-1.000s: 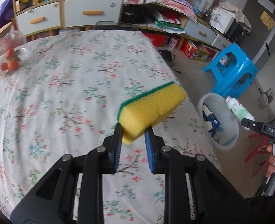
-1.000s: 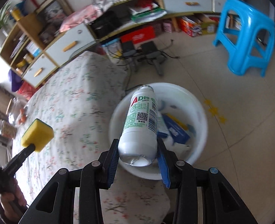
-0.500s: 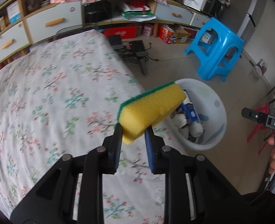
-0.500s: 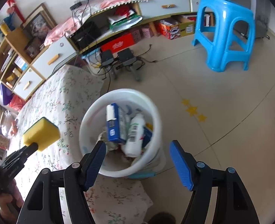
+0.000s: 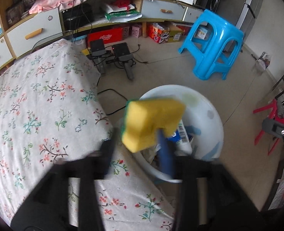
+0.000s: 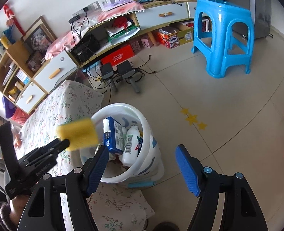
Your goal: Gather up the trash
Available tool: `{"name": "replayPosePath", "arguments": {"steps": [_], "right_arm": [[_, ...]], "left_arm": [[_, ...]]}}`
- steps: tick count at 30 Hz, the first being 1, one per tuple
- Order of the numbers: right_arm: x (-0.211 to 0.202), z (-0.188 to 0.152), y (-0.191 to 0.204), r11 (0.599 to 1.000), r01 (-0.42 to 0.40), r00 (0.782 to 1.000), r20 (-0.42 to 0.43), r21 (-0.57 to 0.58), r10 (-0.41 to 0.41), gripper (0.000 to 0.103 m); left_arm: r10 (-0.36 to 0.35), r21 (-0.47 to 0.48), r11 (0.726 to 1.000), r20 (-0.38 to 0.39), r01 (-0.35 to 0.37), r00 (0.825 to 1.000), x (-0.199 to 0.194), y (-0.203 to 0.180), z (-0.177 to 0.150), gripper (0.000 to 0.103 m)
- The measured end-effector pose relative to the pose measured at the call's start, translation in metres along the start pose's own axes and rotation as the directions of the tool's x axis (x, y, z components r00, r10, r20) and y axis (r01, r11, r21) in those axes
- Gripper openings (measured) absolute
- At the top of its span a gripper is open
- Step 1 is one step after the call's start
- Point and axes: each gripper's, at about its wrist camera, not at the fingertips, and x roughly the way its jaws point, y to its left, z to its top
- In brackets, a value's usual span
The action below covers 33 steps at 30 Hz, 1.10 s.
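I am looking down along both hand-held grippers at a white plastic bin (image 6: 142, 165) on the tiled floor, standing against the near corner of a bed covered in a floral sheet (image 5: 36, 105)

My left gripper (image 5: 140, 140) is above the bin's rim, at the edge of the bed. Its jaws have just been opening, and they look blurred in the left wrist view. The yellow sponge (image 5: 151, 123) with its green scouring side sits between them, over the bin's left rim. The left finger (image 5: 109, 146) stands clear of it; the blue pad of the right finger (image 5: 166, 154) is just beside the sponge or touching it, I cannot tell which through the blur. In the right wrist view the sponge (image 6: 77, 133) shows at the tip of the left gripper (image 6: 64, 143), over the bin's left edge

My right gripper (image 6: 142, 165) hangs wide open and empty above the bin's near side, blue pads well apart

Inside the bin lie a white bottle with a green label (image 6: 130, 144) and a blue and white carton (image 6: 113, 134), leaning together

A blue plastic stool (image 6: 224, 36) stands well apart on the floor, towards the far wall. Two black power adapters (image 6: 116, 71) with cables lie between the bed and a long low shelf unit (image 6: 122, 28)
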Motion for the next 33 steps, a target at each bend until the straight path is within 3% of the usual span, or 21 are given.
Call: {"name": "replayPosePath", "arguments": {"steps": [1,7,12,20,26,33], "right_arm": [[-0.001,0.0,0.0,1.0,-0.002,1.0,0.003,0.001,0.002,0.073],[-0.004,-0.003,0.007,1.0,0.0,1.0,0.02,0.002,0.0,0.074],[-0.01,-0.01,0.031,0.999,-0.004,1.0,0.029,-0.049,0.005,0.074],[-0.034,-0.023,0.07,0.998,-0.013,0.997,0.074,-0.061,0.017,0.077],[-0.069,-0.057,0.109,0.99,-0.008,0.992,0.123,-0.141,0.026,0.084],[-0.098,-0.116,0.151,0.966,-0.025,0.985,0.16,-0.257,0.069,0.092]], "left_arm": [[0.01,-0.004,1.0,0.004,-0.01,1.0,-0.003,0.001,-0.002,0.082],[0.01,0.006,1.0,0.013,-0.01,1.0,-0.028,0.012,-0.018,0.085],[0.041,-0.035,0.999,0.017,-0.041,0.999,-0.059,0.033,-0.044,0.096],[0.092,-0.118,0.989,0.037,-0.087,0.995,-0.109,0.072,-0.078,0.102],[0.174,-0.165,0.972,0.041,-0.165,0.984,-0.146,0.086,-0.106,0.102],[0.167,-0.189,0.971,0.086,-0.149,0.982,-0.18,0.093,-0.141,0.102]]}}
